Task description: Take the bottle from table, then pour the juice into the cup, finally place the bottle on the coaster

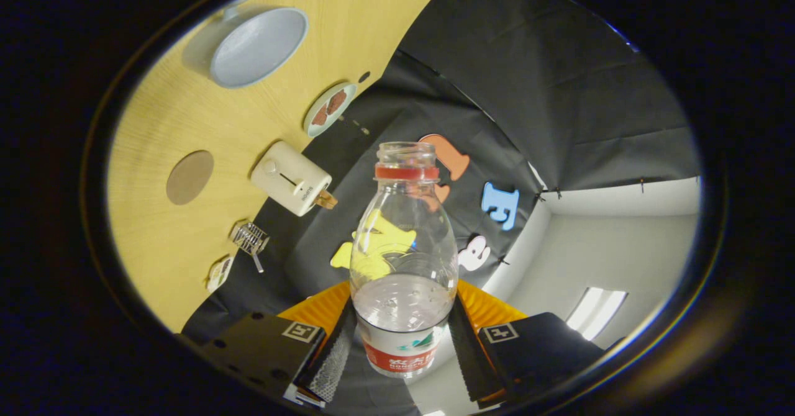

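A clear plastic bottle [404, 261] with a red neck ring, no cap and a red-and-white label stands between my two fingers, both pads pressing its lower body. A little clear liquid sits in its bottom part. My gripper [402, 348] is shut on it and holds it up in the air, rolled over so the table looks steeply tilted. Down on the wooden table [186, 112] a pale blue cup [258, 46] shows its open mouth, and a round brown coaster [189, 177] lies nearer to me.
A cream toaster [290, 178] with a slice poking out stands by the table's edge. A small plate [329, 108] with brown pieces lies beyond it. A little wire rack [249, 239] and a small packet [219, 272] sit nearer.
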A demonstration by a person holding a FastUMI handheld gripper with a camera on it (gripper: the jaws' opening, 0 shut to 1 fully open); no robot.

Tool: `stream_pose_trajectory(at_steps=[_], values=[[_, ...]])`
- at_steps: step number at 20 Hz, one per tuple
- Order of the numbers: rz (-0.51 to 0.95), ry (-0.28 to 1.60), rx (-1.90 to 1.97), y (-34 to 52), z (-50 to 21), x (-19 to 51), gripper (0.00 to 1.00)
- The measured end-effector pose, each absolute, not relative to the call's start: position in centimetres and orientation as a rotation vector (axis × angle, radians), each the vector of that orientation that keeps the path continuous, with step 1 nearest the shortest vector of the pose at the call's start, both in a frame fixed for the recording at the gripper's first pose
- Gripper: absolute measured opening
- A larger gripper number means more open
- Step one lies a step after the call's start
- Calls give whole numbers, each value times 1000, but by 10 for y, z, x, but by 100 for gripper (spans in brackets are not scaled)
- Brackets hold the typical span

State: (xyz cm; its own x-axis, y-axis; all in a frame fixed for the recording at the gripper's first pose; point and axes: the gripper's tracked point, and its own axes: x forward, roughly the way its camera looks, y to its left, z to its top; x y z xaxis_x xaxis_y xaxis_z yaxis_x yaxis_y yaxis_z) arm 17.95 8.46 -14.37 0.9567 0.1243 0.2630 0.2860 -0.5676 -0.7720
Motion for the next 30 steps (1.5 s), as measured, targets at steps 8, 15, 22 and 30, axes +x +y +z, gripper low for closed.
stream_pose_trajectory(at_steps=[8, 15, 22, 30], values=[[-232, -325, -2178, 88, -135, 178, 80], [-229, -327, -2147, 85, -139, 179, 80], [-227, -255, -1941, 64, -140, 186, 80], [-250, -219, -1602, 39, -130, 188, 80]])
